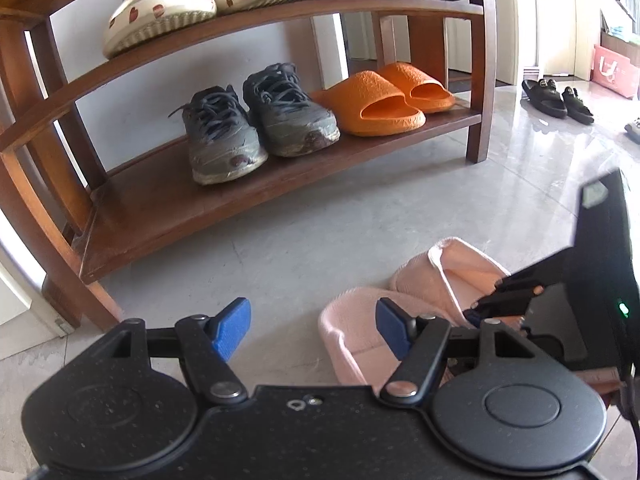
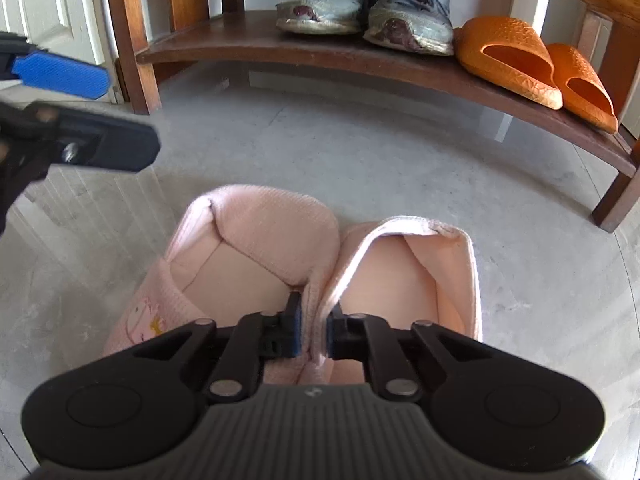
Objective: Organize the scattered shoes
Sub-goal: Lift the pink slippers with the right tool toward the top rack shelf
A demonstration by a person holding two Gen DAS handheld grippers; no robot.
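The right gripper (image 2: 312, 330) pinches both pink slippers' (image 2: 256, 248) touching inner edges; beside it, the left gripper (image 1: 312, 328) gapes empty.

Pale pink slippers (image 2: 280, 248), orange slides (image 1: 384, 100), grey worn sneakers (image 1: 256, 124), cream clogs (image 1: 160, 12) with red spots, brown rack (image 1: 280, 176)

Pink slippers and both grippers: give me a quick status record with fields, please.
pink slippers: side by side on the floor, in front of the shoe rack
right gripper: shut on the slippers' two touching inner edges
left gripper: open, holding nothing
bottom shelf: grey sneakers, orange slides
free shelf space: left of the sneakers
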